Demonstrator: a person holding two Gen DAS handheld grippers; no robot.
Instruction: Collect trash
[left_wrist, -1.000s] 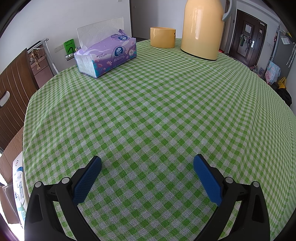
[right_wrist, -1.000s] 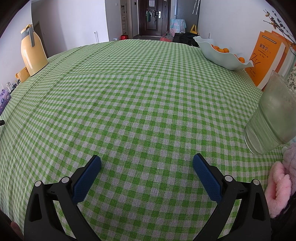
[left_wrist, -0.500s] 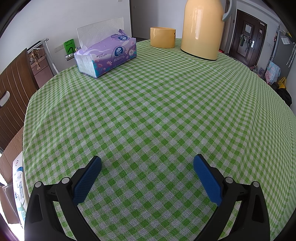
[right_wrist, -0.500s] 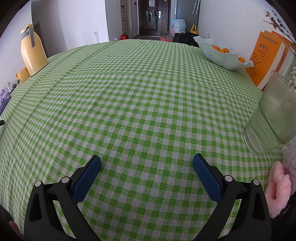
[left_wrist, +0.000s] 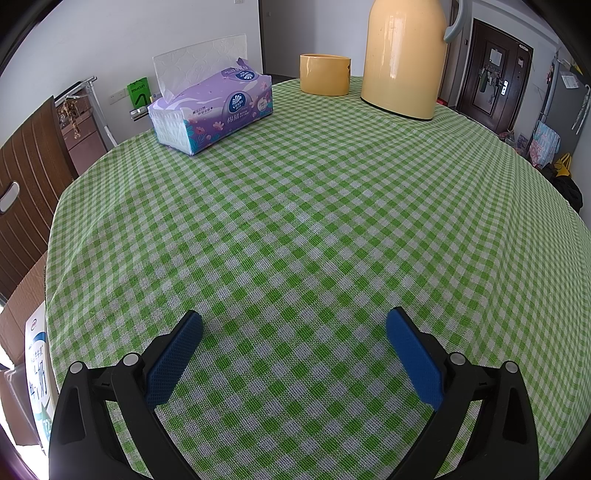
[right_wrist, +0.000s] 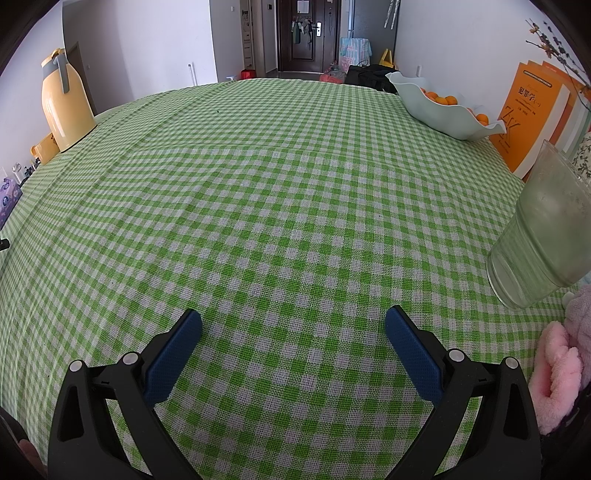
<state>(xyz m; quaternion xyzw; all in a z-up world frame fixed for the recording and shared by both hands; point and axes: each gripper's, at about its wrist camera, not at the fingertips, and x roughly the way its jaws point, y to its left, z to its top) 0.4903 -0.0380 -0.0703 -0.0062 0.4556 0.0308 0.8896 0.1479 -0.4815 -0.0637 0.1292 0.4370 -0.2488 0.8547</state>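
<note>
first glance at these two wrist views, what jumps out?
The green-and-white checked tablecloth fills both views, with no obvious trash on it. In the left wrist view, a tall yellow thermos jug and a purple tissue pack stand at the far edge; in the right, a cloudy glass tumbler stands close at the right, with a bowl of oranges beyond. The left gripper and right gripper have their jaws wide apart, holding nothing.

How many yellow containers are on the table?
2. A tall yellow jug stands at the far edge of the table, and a short yellow cup sits just left of it. In the right wrist view the cup is mostly hidden behind the jug.
</note>
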